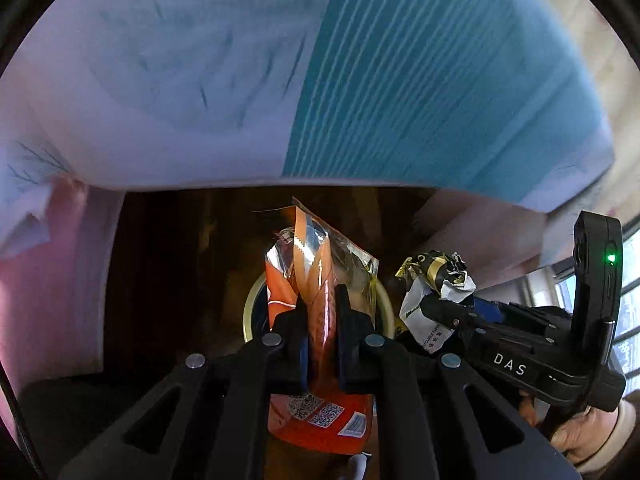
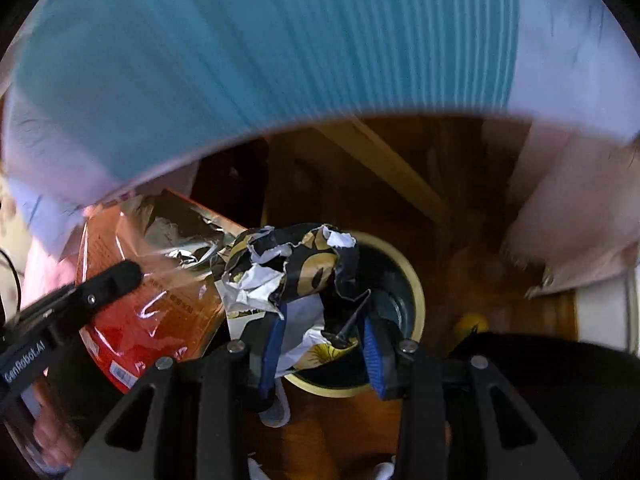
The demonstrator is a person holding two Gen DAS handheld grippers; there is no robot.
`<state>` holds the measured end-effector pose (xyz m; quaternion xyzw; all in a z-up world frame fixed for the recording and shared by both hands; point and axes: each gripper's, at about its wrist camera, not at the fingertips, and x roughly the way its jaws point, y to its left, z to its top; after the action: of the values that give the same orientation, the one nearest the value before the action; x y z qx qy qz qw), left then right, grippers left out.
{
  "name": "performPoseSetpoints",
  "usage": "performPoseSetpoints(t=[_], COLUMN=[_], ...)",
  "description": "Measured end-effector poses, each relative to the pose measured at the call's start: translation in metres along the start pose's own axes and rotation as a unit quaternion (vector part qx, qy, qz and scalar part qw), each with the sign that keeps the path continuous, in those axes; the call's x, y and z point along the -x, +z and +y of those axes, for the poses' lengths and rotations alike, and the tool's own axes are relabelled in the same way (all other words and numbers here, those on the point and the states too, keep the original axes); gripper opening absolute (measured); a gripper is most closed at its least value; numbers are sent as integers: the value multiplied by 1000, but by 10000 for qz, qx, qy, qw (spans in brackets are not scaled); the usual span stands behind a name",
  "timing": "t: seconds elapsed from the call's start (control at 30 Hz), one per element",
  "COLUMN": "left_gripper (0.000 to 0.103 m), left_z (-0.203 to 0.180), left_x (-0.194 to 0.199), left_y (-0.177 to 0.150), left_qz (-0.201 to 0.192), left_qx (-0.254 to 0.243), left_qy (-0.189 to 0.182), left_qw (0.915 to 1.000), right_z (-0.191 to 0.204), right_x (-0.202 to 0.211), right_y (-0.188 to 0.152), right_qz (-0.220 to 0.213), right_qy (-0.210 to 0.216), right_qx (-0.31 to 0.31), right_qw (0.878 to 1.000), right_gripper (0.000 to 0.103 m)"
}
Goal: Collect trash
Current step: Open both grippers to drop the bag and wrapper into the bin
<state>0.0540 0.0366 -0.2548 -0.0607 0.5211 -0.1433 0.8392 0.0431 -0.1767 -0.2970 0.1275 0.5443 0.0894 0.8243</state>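
glossy orange foil pouch [image 1: 320,280] pinched, crumpled black-gold wrapper [image 2: 296,268] gripped, round bin [image 2: 404,280]

Dark wooden floor [image 2: 460,184], blue-striped white bedspread [image 1: 400,80], bright window [image 1: 628,312]

Left black plastic two-finger gripper [image 1: 320,312]: blue pads, round silver screws, "GenRobot.AI" lettering. Right black plastic two-finger gripper [image 2: 324,320]: blue ribbed pads, "DAS" lettering, green LED. Bare-skinned hand [image 1: 580,436], cream cuff.
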Motion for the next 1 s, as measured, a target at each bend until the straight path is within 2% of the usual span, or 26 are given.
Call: performPoseSetpoints(t=[0.2, 0.47, 0.57, 0.63, 0.67, 0.73, 1.0], left_gripper=[11, 26, 37, 60, 66, 93, 96], left_z=[8, 14, 17, 18, 19, 22, 27], left_x=[-38, -68, -72, -73, -73, -72, -65], left_y=[-1, 12, 17, 17, 18, 19, 17], left_qz=[336, 400, 428, 466, 438, 413, 304], left_qx=[277, 508, 508, 515, 525, 547, 590], left_qy=[45, 216, 232, 288, 328, 402, 456], left_qw=[9990, 9977, 9975, 9972, 9971, 9968, 9968], right_z=[-16, -16, -17, -17, -17, -19, -22], right_x=[-39, -61, -67, -68, -69, -69, -70], right_y=[0, 6, 8, 8, 8, 9, 10], right_qz=[386, 450, 482, 513, 492, 466, 403], right_qy=[-78, -214, -282, -387, -436, -415, -485], right_qx=[-329, -464, -518, -524, -537, -586, -617], right_qw=[9987, 9977, 9971, 9966, 9964, 9963, 9961], right_gripper=[36, 38, 43, 62, 63, 64, 65])
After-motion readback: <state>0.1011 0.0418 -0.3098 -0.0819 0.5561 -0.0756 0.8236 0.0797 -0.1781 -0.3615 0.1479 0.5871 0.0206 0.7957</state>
